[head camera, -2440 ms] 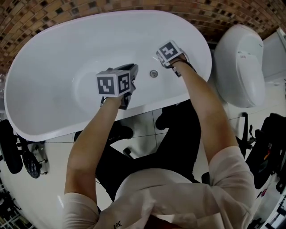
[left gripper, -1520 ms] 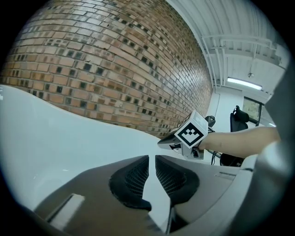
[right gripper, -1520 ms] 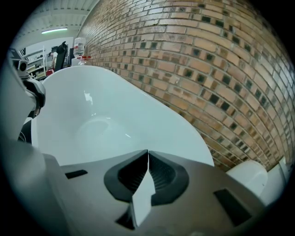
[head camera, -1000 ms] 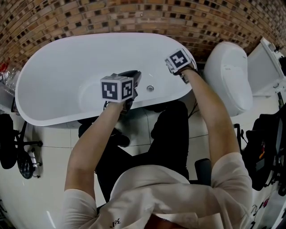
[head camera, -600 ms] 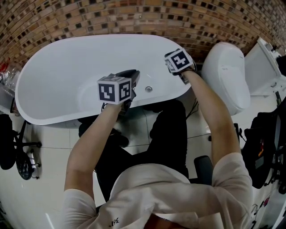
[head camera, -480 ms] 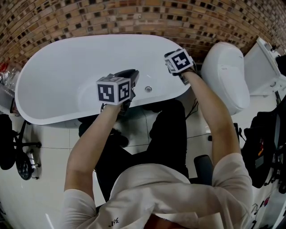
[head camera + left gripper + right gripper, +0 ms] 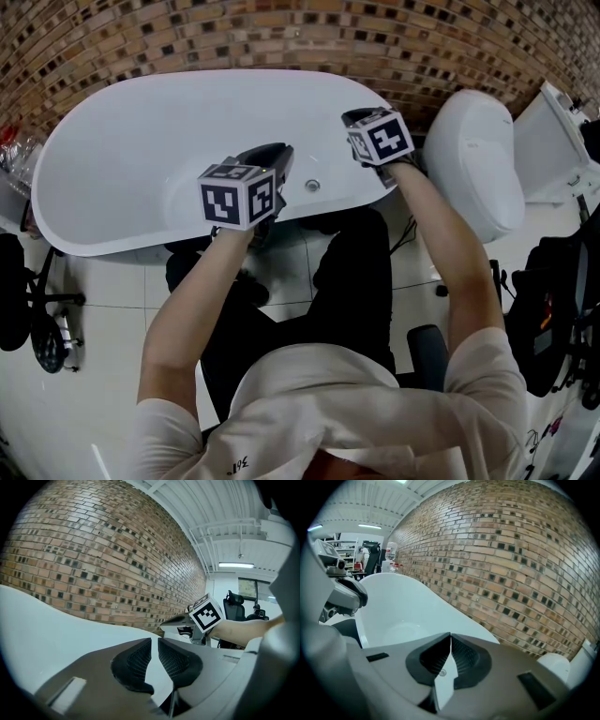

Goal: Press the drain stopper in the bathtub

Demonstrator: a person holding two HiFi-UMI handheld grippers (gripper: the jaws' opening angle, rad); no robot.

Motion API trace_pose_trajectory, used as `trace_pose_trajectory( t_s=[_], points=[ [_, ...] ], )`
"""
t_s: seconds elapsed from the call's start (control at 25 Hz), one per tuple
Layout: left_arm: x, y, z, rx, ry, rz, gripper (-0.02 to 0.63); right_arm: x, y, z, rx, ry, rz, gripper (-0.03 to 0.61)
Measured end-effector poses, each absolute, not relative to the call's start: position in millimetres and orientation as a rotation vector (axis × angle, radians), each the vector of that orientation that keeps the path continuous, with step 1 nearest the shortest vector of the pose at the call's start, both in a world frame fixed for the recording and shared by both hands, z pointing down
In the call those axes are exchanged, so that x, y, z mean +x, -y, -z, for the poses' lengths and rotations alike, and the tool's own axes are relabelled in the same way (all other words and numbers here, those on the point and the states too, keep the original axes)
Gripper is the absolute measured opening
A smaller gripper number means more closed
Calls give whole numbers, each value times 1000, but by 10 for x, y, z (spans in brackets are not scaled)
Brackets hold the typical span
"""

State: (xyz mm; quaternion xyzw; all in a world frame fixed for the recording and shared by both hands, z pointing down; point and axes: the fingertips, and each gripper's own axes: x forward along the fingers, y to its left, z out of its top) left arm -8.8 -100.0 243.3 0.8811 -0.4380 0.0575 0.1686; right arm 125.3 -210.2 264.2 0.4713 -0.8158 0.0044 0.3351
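The small round metal drain stopper (image 7: 312, 186) sits in the floor of the white bathtub (image 7: 131, 159), close to its near rim. My left gripper (image 7: 276, 152) hovers just left of the stopper and above it, jaws shut with only a thin slit and nothing in them (image 7: 154, 641). Right of the stopper, my right gripper (image 7: 355, 117) is over the tub's right end, its jaws shut and empty (image 7: 450, 637). Neither gripper touches the stopper. In both gripper views the stopper is hidden; they look along the tub toward the brick wall.
A brick wall (image 7: 281, 28) runs behind the tub. A white toilet (image 7: 473, 159) stands right of it, with a white cistern (image 7: 562, 141) beyond. Dark bags and gear lie on the tiled floor at the left (image 7: 14, 300) and the right (image 7: 553, 319).
The head view has pulled back from the tub, so more wall shows. Both grippers stay over the near rim. The right gripper's cube has shifted slightly right and down in the last half second.
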Motion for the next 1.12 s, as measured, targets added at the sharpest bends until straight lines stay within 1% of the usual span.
trace_pose_trajectory(
  t_s=[0.2,0.64,1.12],
  points=[
    [-88,835,-2361,2523,1266,-121,52,1185,1898,-2569,1246,2193,-44,17],
    [-154,540,-2487,2484,1262,-34,52,1046,1471,-2449,1255,2321,-52,15],
    [-177,132,-2213,2575,1297,39,52,867,964,-2134,1296,2459,48,12]
  ],
)
